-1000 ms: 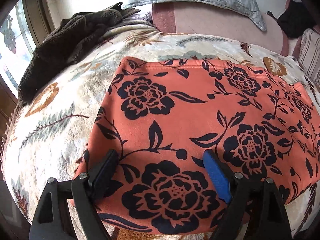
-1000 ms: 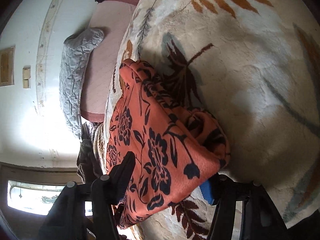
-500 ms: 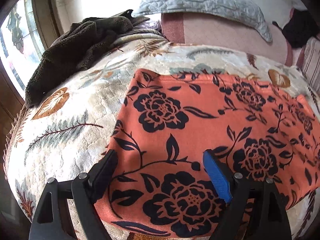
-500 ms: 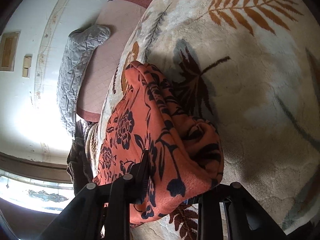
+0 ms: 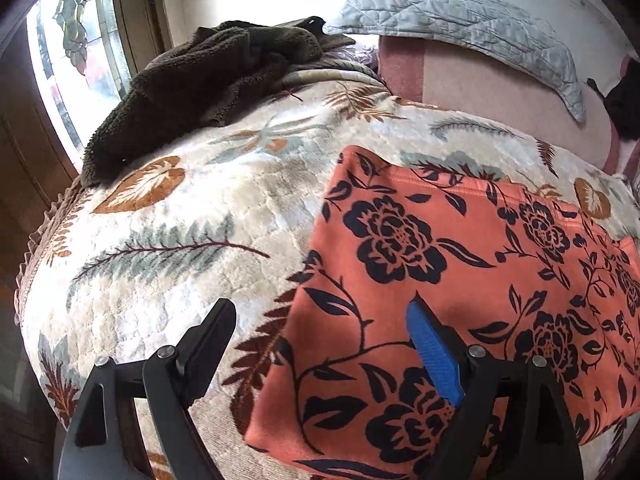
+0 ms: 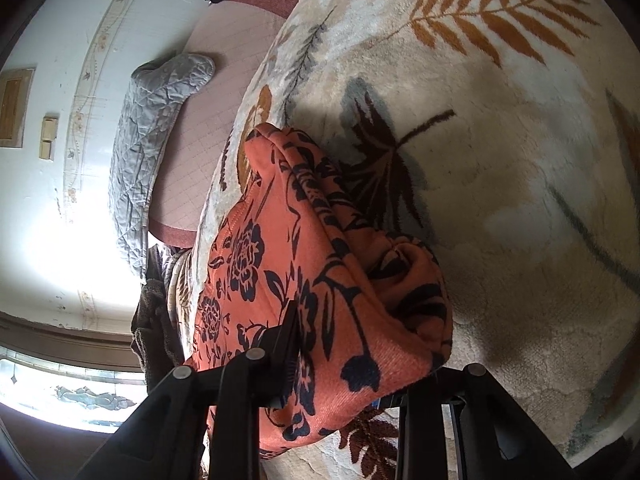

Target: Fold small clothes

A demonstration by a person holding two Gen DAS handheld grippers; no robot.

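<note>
At six o'clock in the right wrist view, the orange black-flowered fleece garment [image 6: 320, 280] on the leaf-patterned bed blanket [image 6: 500, 160] has just been clenched by the right tongs [image 6: 340, 364], readying a fold, while the left tongs [image 5: 320, 344] are held released.

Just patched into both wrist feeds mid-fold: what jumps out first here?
The orange garment with black flowers dominates, spread over the cream leaf-patterned blanket. In the right wrist view, the right gripper is clamped on a bunched end of it, while the left gripper stands wide open at its near corner, holding nothing. A dark brown fleece heap lies at the blanket's far left by the window.
</note>
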